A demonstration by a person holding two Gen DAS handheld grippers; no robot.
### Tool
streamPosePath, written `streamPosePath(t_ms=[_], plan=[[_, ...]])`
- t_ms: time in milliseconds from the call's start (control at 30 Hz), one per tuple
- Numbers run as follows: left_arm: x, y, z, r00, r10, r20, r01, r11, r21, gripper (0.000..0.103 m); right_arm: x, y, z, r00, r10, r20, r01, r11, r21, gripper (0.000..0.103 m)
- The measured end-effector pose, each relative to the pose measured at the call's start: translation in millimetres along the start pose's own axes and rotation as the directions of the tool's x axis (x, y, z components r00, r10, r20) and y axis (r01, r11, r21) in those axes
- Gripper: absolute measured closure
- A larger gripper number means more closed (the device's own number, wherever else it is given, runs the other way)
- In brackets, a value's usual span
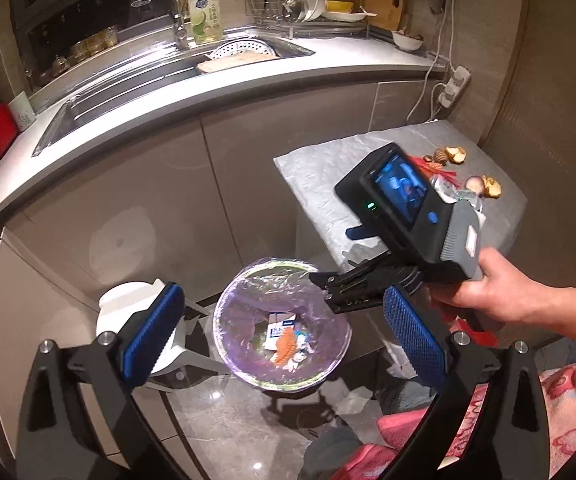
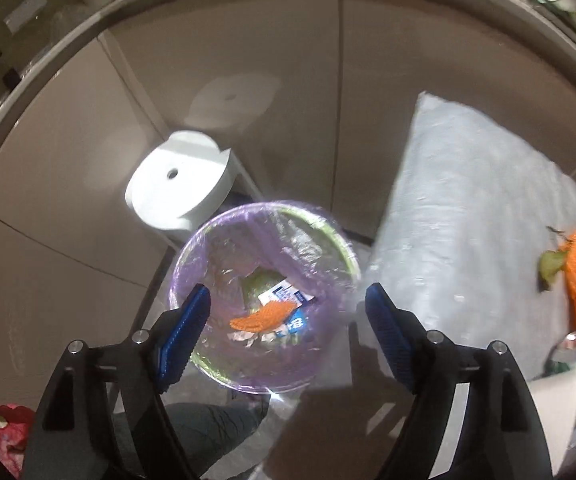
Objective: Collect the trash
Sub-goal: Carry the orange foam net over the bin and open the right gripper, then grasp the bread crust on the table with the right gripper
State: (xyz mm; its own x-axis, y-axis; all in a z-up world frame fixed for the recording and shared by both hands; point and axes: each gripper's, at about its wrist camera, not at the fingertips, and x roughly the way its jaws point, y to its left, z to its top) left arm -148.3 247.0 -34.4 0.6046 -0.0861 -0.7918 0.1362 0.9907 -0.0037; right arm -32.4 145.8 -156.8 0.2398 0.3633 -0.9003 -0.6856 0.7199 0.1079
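Both grippers, left (image 1: pixel 283 328) and right (image 2: pixel 288 334), gaping, nothing between pads, above lined bin (image 2: pixel 191 256). Orange peel (image 2: pixel 261 316), paper scraps inside. More trash, apparently peels (image 1: pixel 454 155), on table (image 1: pixel 320 168).
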Motion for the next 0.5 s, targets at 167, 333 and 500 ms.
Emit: streamPosePath(t_ms=[167, 333, 500], plan=[[17.3, -37.8, 30.9, 0.995, -0.095, 0.021, 0.093, 0.994, 0.055, 0.008, -106.3, -78.4, -26.6, 0.975, -0.155, 0.16, 0.13, 0.979, 0.156, 0.007], [49.7, -92.0, 62.9, 0.983, -0.182, 0.013, 0.179, 0.977, 0.116, 0.008, -183.2, -157.4, -76.3, 0.924, -0.334, 0.188, 0.265, 0.911, 0.315, 0.003], [92.2, -141.4, 107.1, 0.964, -0.265, -0.016, 0.265, 0.957, 0.119, 0.008, -219.9, -222.6, -125.4, 0.887, -0.438, 0.146, 0.341, 0.835, 0.432, 0.003]])
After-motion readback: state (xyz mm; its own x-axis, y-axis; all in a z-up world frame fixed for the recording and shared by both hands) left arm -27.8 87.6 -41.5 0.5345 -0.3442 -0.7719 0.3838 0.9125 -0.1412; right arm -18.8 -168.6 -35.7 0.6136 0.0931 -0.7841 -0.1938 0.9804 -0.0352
